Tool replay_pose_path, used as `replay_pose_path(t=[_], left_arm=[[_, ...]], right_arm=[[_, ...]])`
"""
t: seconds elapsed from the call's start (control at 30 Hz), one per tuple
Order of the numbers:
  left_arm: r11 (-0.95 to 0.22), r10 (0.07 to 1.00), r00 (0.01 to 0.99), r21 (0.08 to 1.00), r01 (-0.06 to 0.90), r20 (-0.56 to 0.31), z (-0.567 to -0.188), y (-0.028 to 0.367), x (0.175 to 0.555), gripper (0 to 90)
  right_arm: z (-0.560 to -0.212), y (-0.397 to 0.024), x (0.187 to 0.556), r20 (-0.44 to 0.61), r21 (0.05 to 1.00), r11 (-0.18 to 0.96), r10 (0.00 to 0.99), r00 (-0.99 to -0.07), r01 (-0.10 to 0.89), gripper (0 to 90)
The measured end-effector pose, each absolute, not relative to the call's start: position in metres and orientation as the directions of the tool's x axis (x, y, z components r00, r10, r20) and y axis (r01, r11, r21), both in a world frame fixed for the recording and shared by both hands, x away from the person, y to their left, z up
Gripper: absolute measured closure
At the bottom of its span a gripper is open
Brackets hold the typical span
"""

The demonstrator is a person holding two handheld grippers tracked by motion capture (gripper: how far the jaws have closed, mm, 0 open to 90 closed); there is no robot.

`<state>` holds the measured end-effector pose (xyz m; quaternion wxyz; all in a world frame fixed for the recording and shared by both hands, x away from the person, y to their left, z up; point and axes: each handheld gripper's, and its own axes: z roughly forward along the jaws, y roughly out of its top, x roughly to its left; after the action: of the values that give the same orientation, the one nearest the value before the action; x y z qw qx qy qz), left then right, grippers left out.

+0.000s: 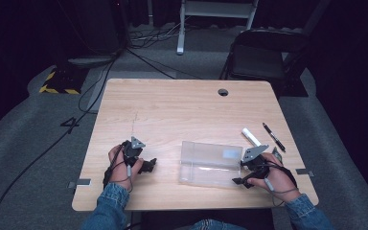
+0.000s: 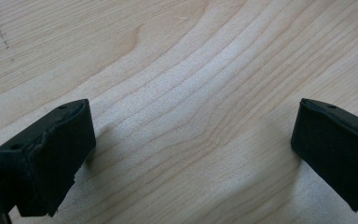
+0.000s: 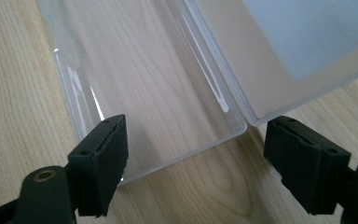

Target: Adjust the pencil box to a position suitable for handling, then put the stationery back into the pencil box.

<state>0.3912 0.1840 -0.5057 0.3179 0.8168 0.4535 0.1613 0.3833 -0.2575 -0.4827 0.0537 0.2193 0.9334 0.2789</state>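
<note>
My right gripper (image 1: pixel 242 178) sits low at the near right of the worktop (image 1: pixel 172 105), jaws wide apart, nothing clamped. In the right gripper view (image 3: pixel 193 154) the near end of the clear plastic case (image 3: pixel 149 93) lies partly between the jaws; one jaw overlaps the tray's corner edge, the other stands just beside the hinge corner. Can't tell if either pad touches the plastic; no squeeze visible.

Case (image 1: pixel 210 163) lies opened flat on the worktop, right of centre, near edge. Two halves side by side: near tray half toward me, lid half behind it with a pale label (image 3: pixel 307 32) on it. I see wood grain through the tray.

My left gripper (image 1: pixel 146 165) rests at the near left, well apart from the case, pointing toward it. Jaws spread wide in the left gripper view (image 2: pixel 193 149), bare wood between them.

Farther right, beyond my right hand (image 1: pixel 273 177): white marker (image 1: pixel 250 136) lying on the worktop, black pen (image 1: pixel 273 136) just beside it nearer the right edge. Both apart from the case.

Far side of the worktop: round cable hole (image 1: pixel 223 92). Past the worktop: dark folding chair (image 1: pixel 263 55), cables (image 1: pixel 124 52) on grey carpet.
</note>
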Motion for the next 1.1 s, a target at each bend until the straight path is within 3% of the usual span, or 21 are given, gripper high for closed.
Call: replay_pose_path(t=[0.7,1.1], left_arm=[[-0.389,0.842,0.538,0.667,0.635,-0.021,-0.506,0.183,0.393,0.1],[-0.393,0.841,0.541,0.665,0.635,-0.019,-0.505,0.183,0.393,0.2]], right_arm=[[-0.447,-0.294,0.388,0.005,0.676,0.614,0.549,-0.836,0.407,22.7],[-0.427,-0.318,0.406,-0.002,0.775,0.459,0.688,-0.726,0.433,22.8]])
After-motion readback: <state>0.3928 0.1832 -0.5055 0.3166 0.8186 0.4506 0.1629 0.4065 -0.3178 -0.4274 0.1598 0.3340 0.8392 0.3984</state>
